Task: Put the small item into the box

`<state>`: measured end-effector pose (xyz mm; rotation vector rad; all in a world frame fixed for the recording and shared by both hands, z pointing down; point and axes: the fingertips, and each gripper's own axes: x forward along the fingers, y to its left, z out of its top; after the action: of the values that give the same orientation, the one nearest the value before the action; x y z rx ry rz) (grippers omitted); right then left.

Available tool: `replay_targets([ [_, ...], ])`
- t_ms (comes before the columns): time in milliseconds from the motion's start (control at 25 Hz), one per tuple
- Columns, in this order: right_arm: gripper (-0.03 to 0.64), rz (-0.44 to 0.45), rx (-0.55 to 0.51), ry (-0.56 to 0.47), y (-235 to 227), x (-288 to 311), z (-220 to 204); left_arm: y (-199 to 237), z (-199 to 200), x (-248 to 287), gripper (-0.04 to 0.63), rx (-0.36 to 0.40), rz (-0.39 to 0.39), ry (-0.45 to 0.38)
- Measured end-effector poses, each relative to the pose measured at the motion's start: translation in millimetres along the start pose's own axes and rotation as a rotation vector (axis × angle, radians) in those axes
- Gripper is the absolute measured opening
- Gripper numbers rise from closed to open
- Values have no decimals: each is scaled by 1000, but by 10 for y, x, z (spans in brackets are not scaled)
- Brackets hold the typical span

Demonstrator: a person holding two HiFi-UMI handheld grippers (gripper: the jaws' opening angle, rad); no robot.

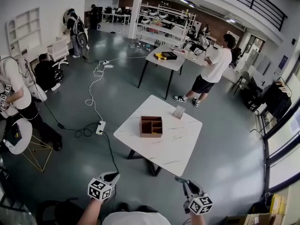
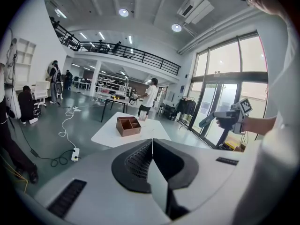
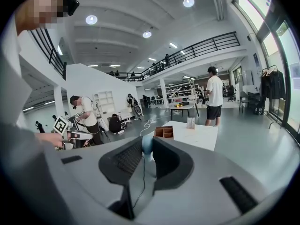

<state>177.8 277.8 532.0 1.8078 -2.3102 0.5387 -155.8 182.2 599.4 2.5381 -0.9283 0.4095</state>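
A brown wooden box (image 1: 151,126) with several compartments stands on the white marble table (image 1: 173,146), well ahead of me. Both gripper views show the box (image 2: 128,125) (image 3: 164,132) at a distance. A small clear upright item (image 1: 178,112) (image 3: 191,122) sits near the table's far edge. Both grippers are held low, short of the table. My left gripper (image 1: 112,175) (image 2: 151,142) is shut with nothing in it. My right gripper (image 1: 179,178) (image 3: 146,142) is shut on a small pale blue item (image 3: 143,145), from which a thin thread hangs.
A white cable and power strip (image 1: 101,127) lie on the floor left of the table. A second table (image 1: 165,59) and a standing person (image 1: 213,69) are beyond it. A round side table (image 1: 16,135) and another person (image 1: 14,95) are at the left.
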Motion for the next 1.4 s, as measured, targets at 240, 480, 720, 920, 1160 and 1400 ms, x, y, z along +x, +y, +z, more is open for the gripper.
replay_targets([
  [240,83,-1,-10,-4,101,82,5,128,0,-8,15,4,-10,6],
  [480,83,-20,-2,-3,53,111,30,156,33,94,15,0,-25,14],
  [720,83,-23,15,5,-71,302,66,261,112,267,15,4,-25,23],
  [920,83,13,23,10,-238,642,132,449,219,431,15,-8,15,24],
  [1160,83,74,15,11,-429,1111,384,658,457,657,15,-16,60,23],
  [1400,83,113,14,22,-720,1514,543,763,605,985,15,-25,89,31],
])
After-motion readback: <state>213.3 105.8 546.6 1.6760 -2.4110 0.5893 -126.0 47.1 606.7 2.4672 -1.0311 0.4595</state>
